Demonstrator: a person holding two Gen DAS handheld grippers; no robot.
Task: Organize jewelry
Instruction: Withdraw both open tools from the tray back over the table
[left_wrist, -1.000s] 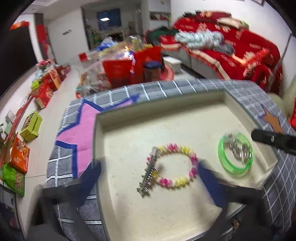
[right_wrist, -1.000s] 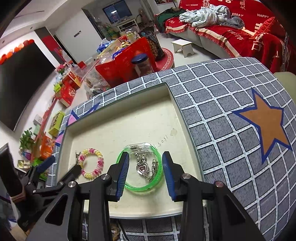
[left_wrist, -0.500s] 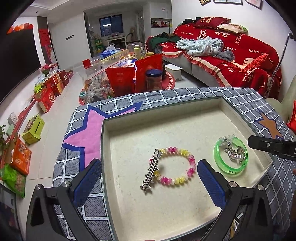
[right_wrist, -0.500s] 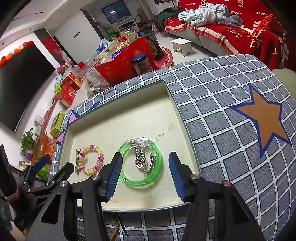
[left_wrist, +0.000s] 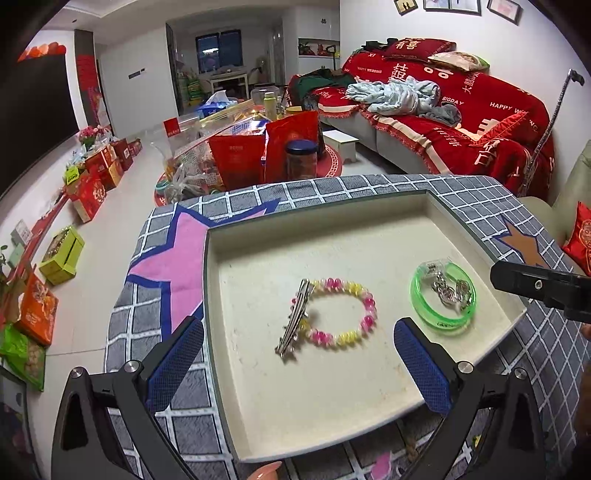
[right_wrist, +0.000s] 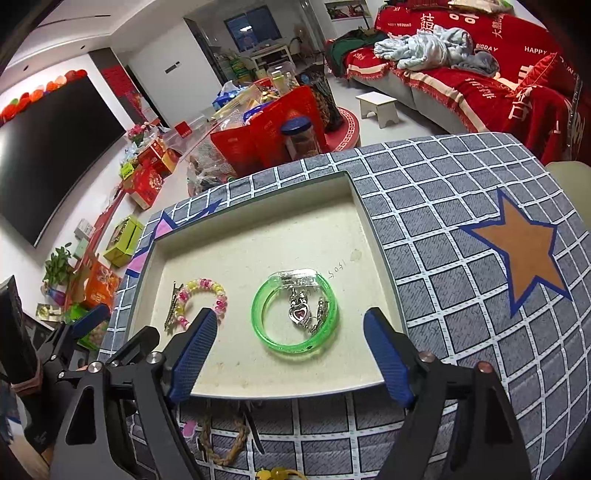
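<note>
A shallow cream tray (left_wrist: 325, 236) (right_wrist: 258, 236) sits sunk in a grey checked cloth. In it lie a pink-and-yellow bead bracelet (left_wrist: 364, 295) (right_wrist: 207, 286), a silver hair clip (left_wrist: 293, 321) (right_wrist: 171, 314) across its left side, and a green bangle (left_wrist: 421, 301) (right_wrist: 258, 317) with a silver heart pendant (left_wrist: 448, 290) (right_wrist: 299, 312) inside it. My left gripper (left_wrist: 295, 363) is open and empty, near the tray's front edge, below the bracelet. My right gripper (right_wrist: 288, 350) is open and empty, just in front of the bangle.
The cloth carries a pink star (left_wrist: 177, 254) at the left and a brown star (right_wrist: 524, 254) at the right. A braided cord (right_wrist: 221, 439) lies on the cloth in front of the tray. Red bags and a jar (left_wrist: 301, 158) stand beyond the table.
Both grippers have pulled back and up from the tray. The right jaws have opened much wider. The jewelry has not moved.
</note>
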